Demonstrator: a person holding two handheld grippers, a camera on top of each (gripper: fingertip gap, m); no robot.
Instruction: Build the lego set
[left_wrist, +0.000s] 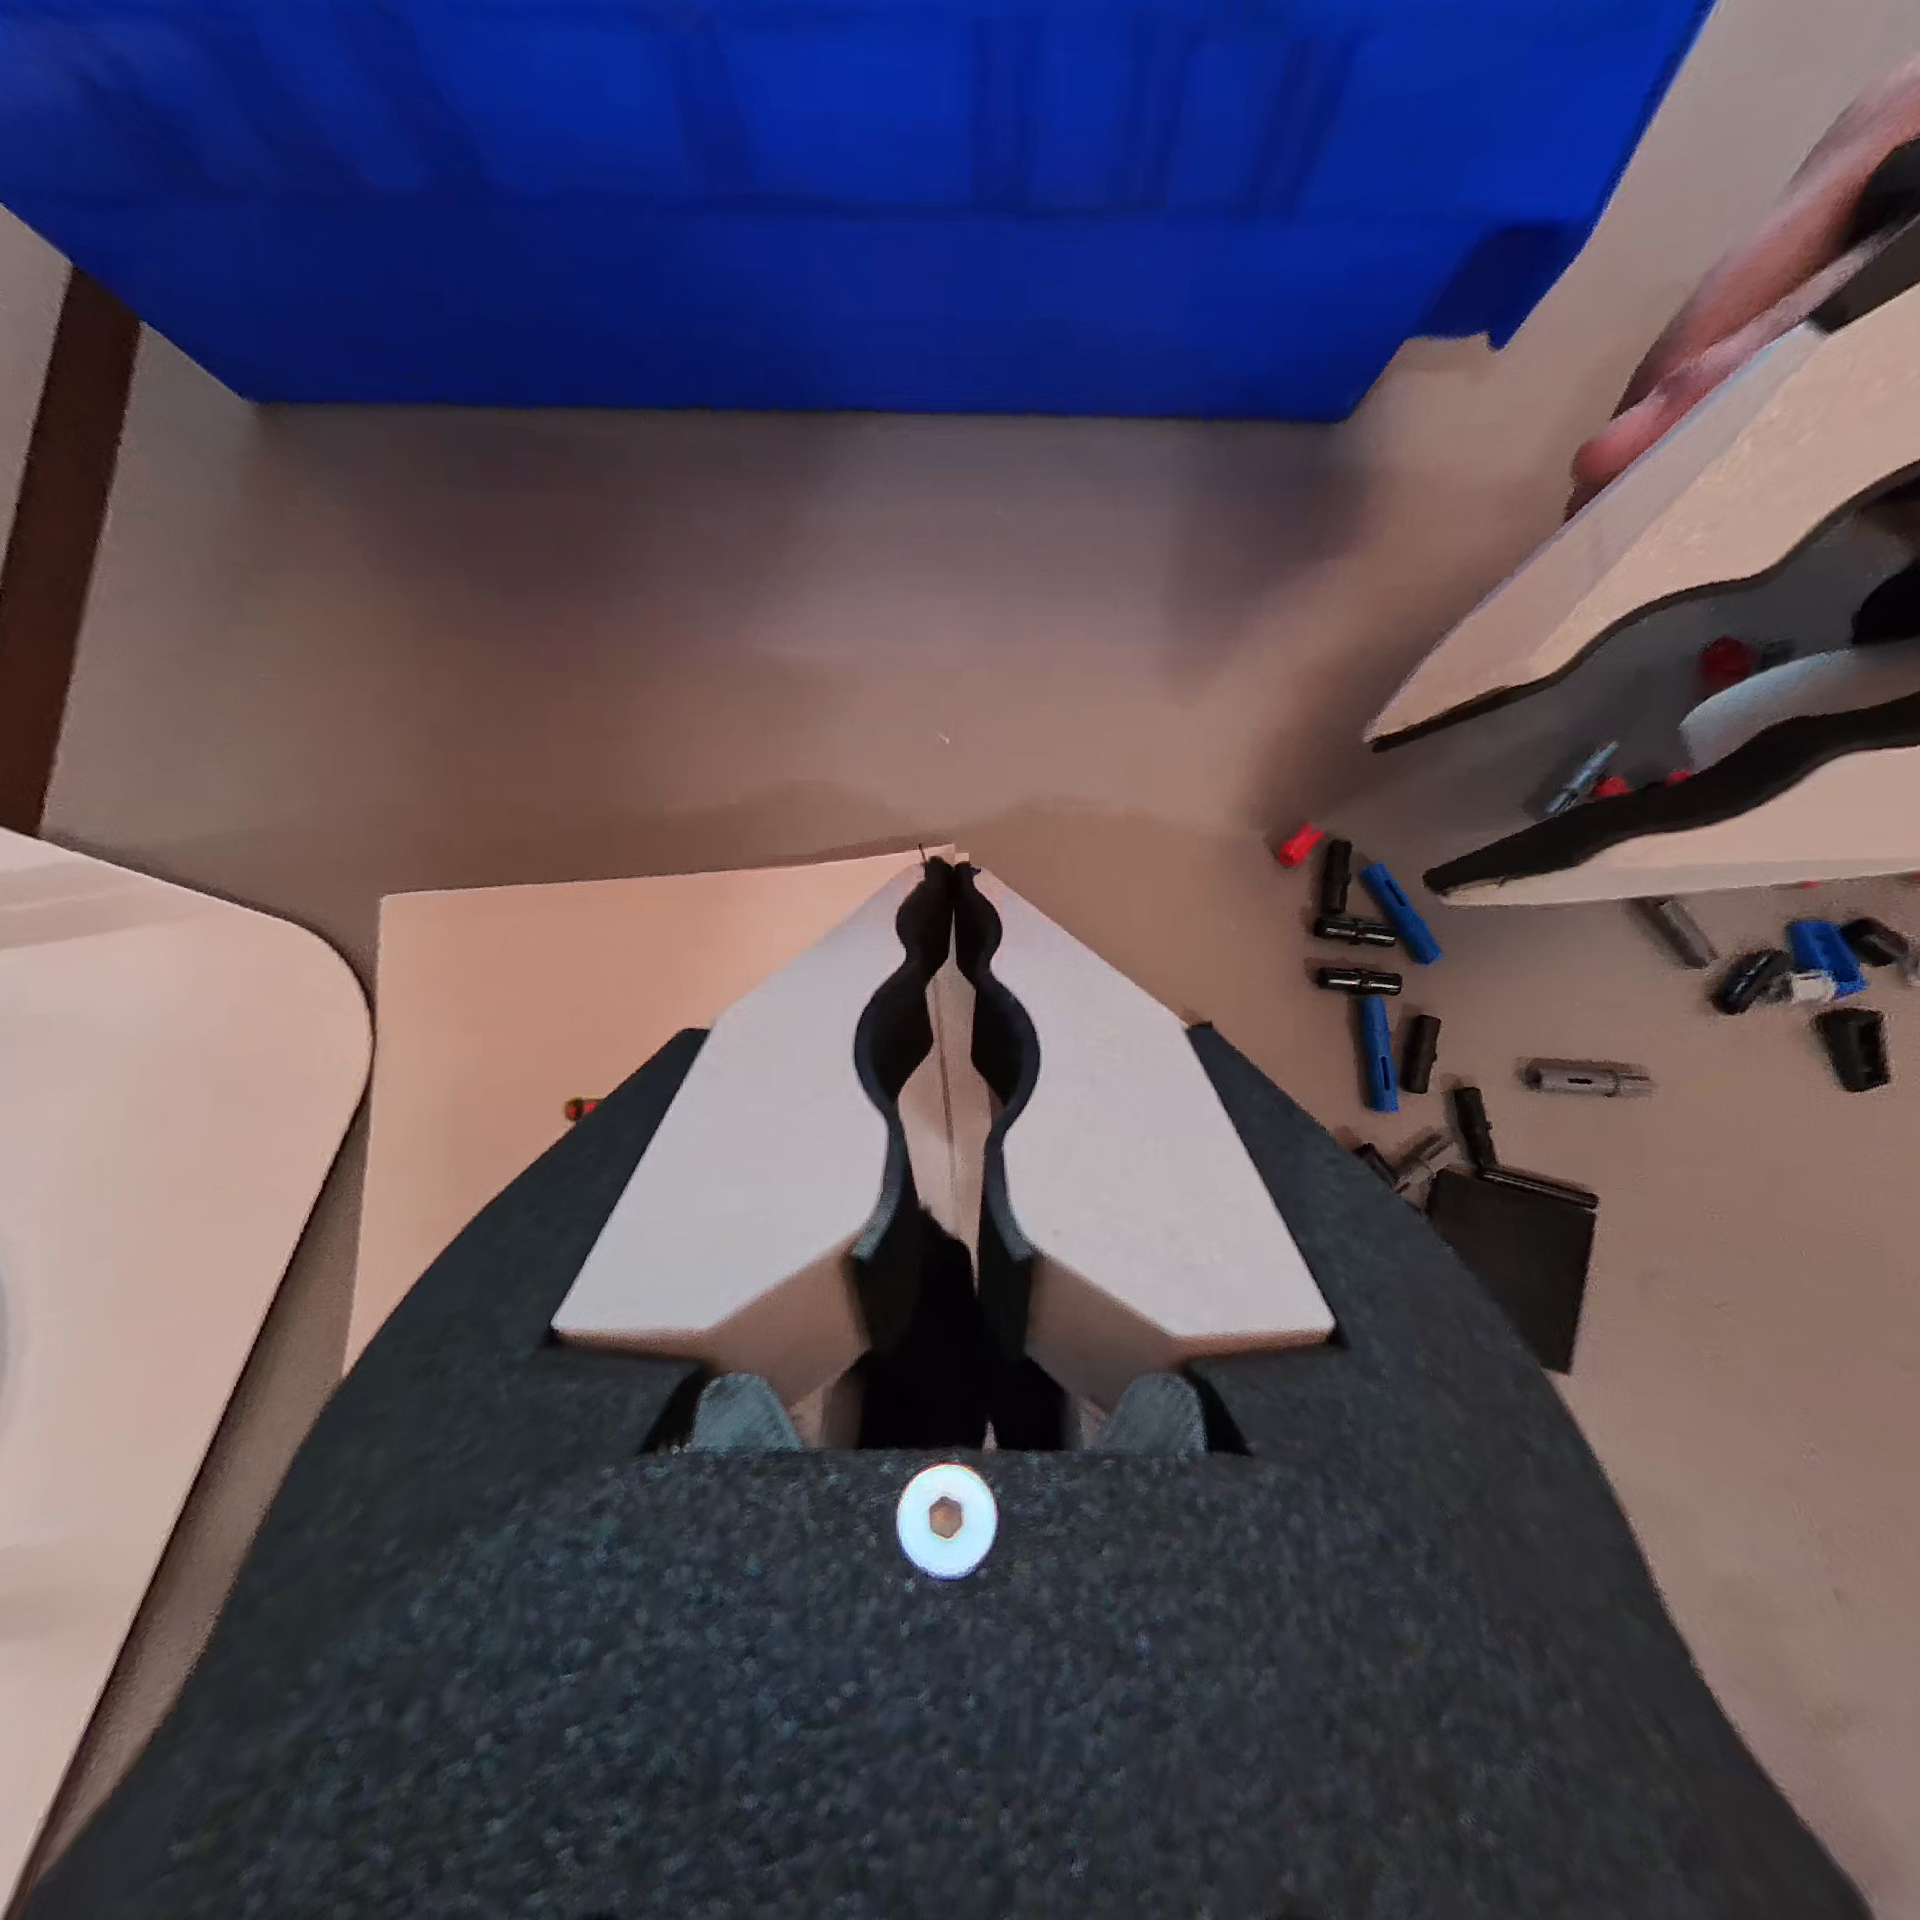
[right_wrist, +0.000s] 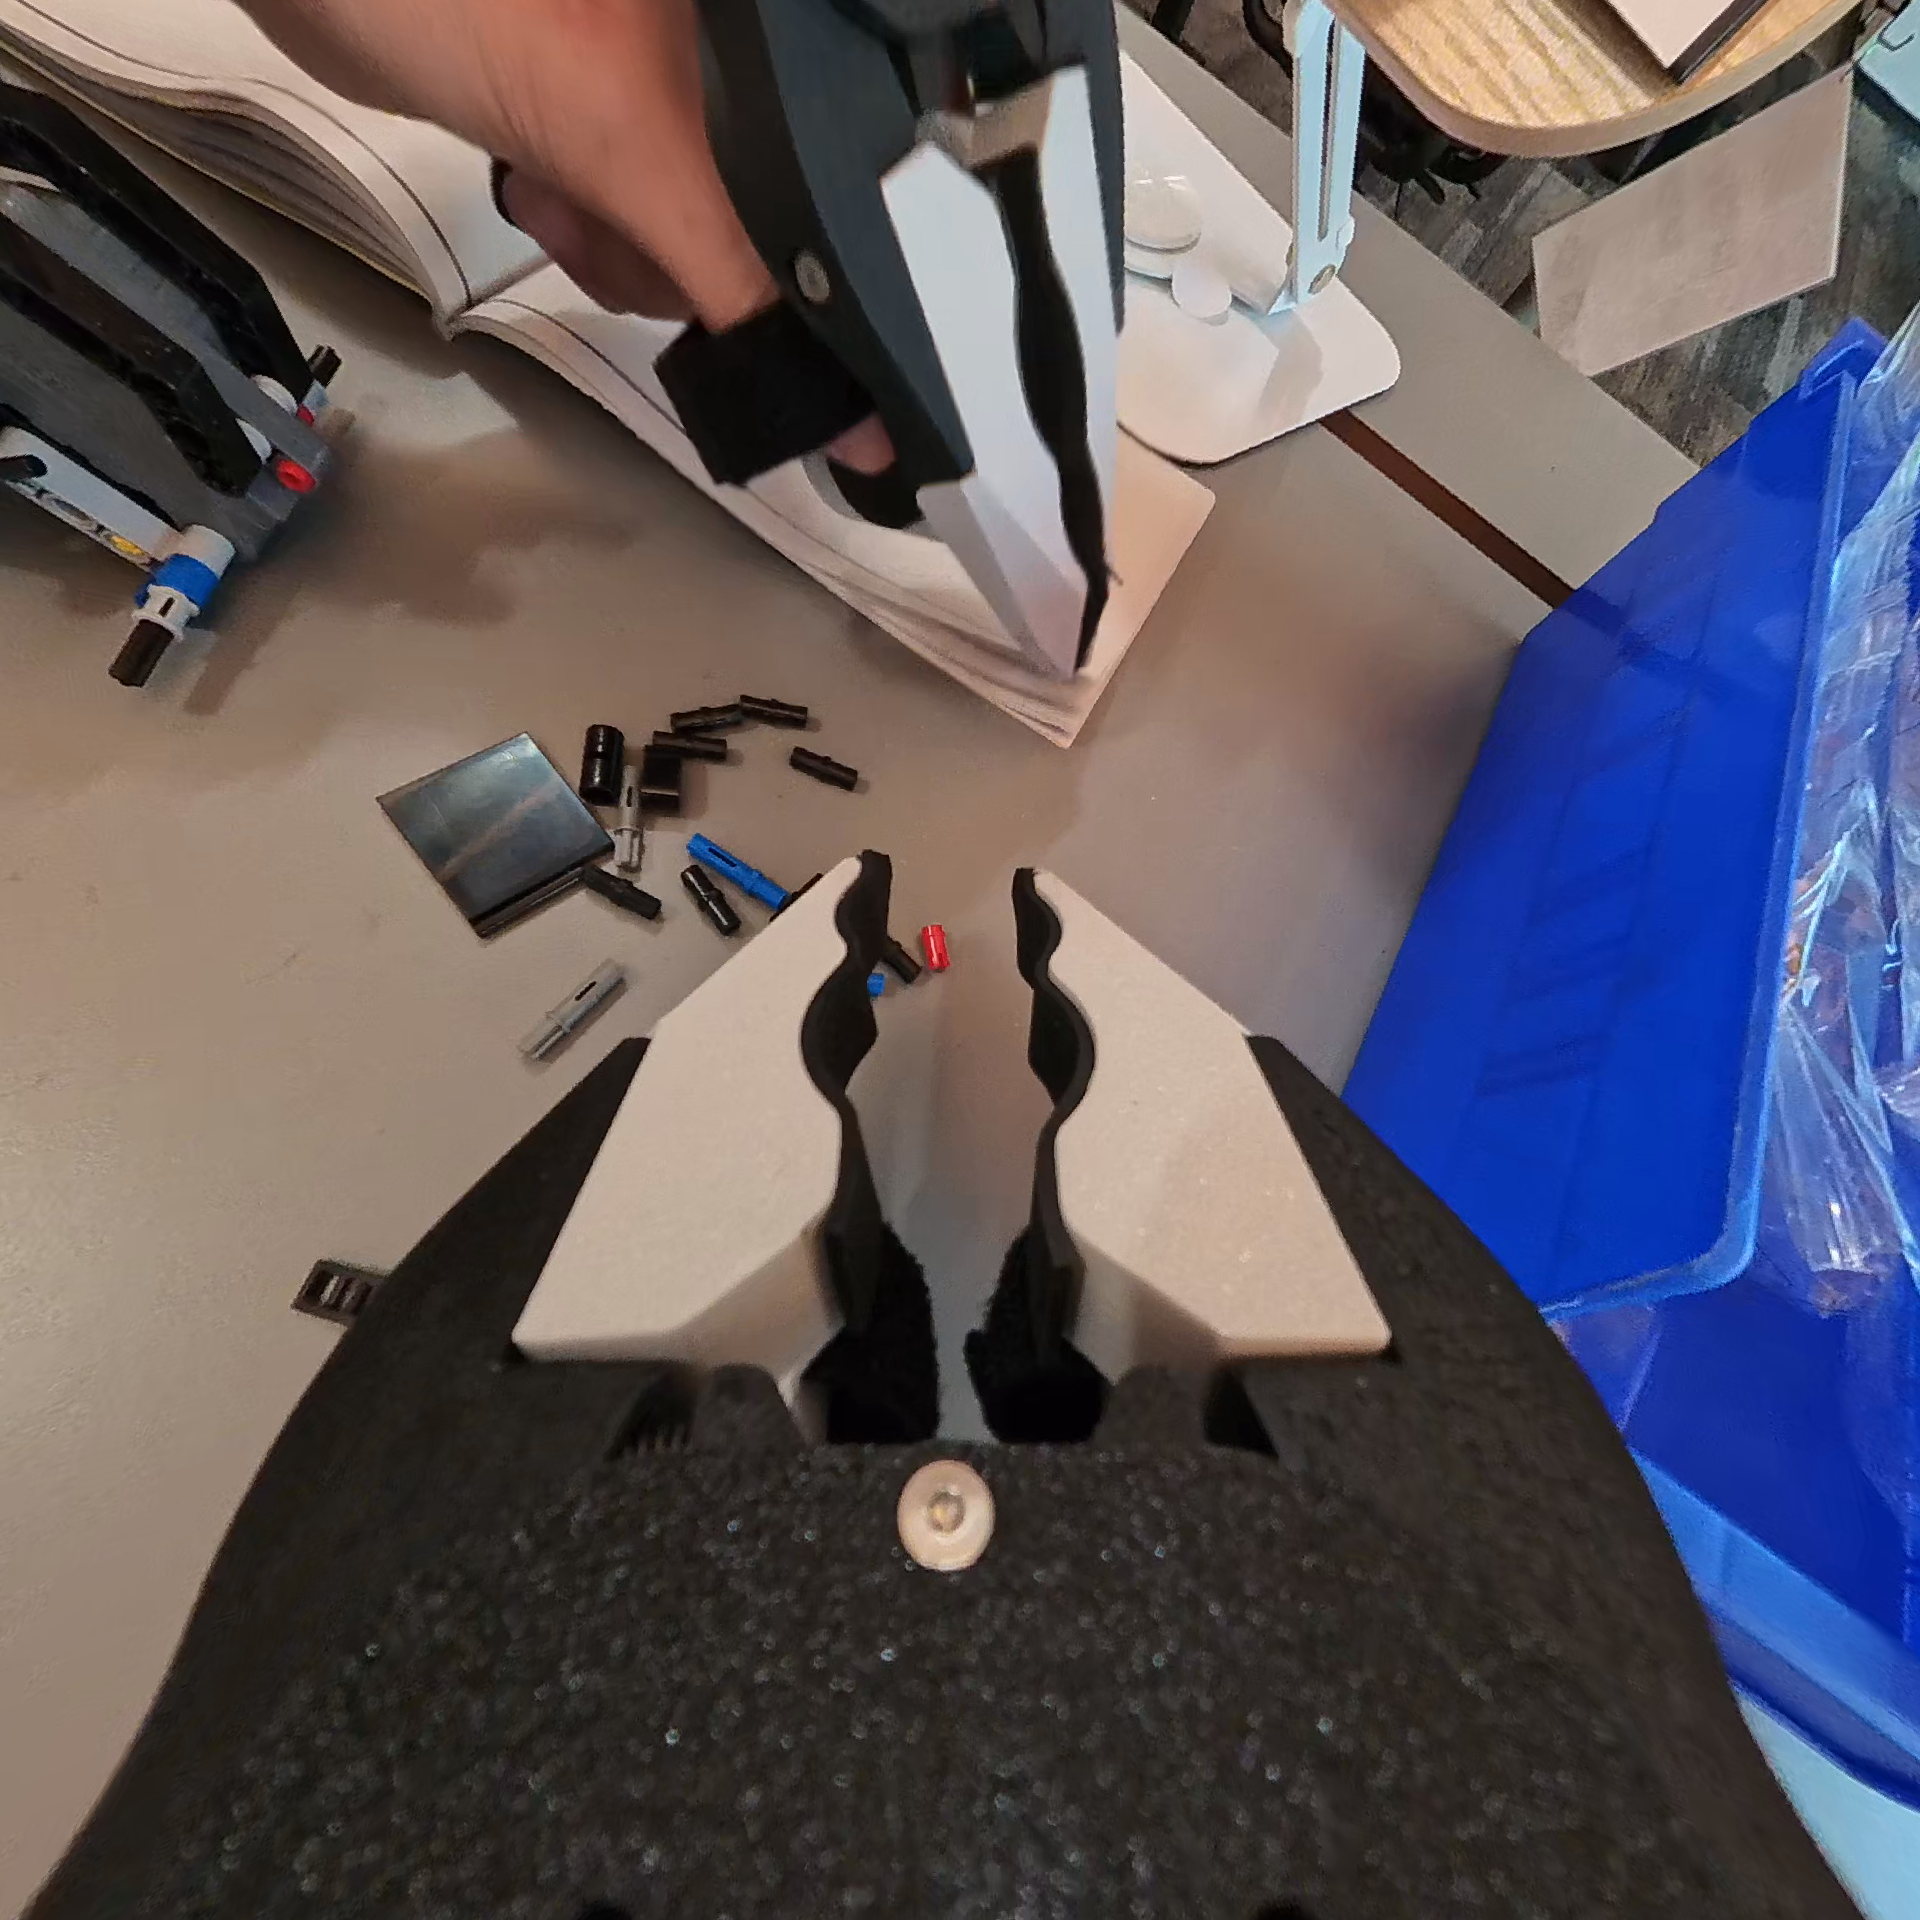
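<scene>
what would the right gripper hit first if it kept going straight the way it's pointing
Probably the small red cylindrical lego piece, lying on the grey tabletop just past the open right gripper, between its fingertips. A small black pin lies beside it; depth is uncertain.

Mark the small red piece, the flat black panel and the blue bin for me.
Red piece (right_wrist: 936, 947): right wrist view, middle of its body.
Black panel (right_wrist: 494, 831): right wrist view, centre of its flat top.
Blue bin (right_wrist: 1579, 935): right wrist view, bare outer side wall.

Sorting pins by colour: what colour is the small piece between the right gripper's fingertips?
Red piece, clearest in the right wrist view.
</scene>
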